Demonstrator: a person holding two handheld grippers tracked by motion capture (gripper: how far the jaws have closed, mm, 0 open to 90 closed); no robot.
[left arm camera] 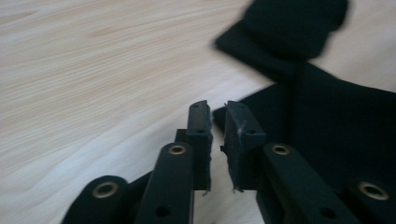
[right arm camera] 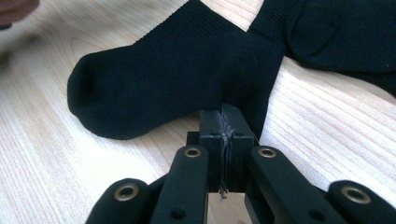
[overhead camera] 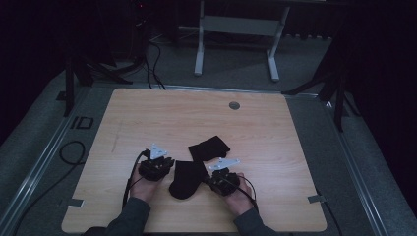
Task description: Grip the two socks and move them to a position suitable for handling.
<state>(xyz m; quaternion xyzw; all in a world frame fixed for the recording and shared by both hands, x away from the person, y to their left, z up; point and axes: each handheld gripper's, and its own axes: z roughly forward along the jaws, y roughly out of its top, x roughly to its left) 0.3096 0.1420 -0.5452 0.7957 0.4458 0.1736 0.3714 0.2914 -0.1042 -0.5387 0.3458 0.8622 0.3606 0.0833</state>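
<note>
So I've got a big wooden table in front of me with two black socks on it. The near sock lies flat between my hands, toe toward me, and the far sock sits just behind it, touching or slightly overlapping at the cuff end. My right gripper is clamped tight on the heel edge of the near sock, jaws fully together with just a thin bit of fabric pinched. My left gripper is down to a narrow gap at the sock's other edge, but I can't see any cloth between the pads. That's my worry: if I lift now, the left side probably comes up empty and the sock dangles from one corner. The right pinch looks shallow too, so it could slip out.
</note>
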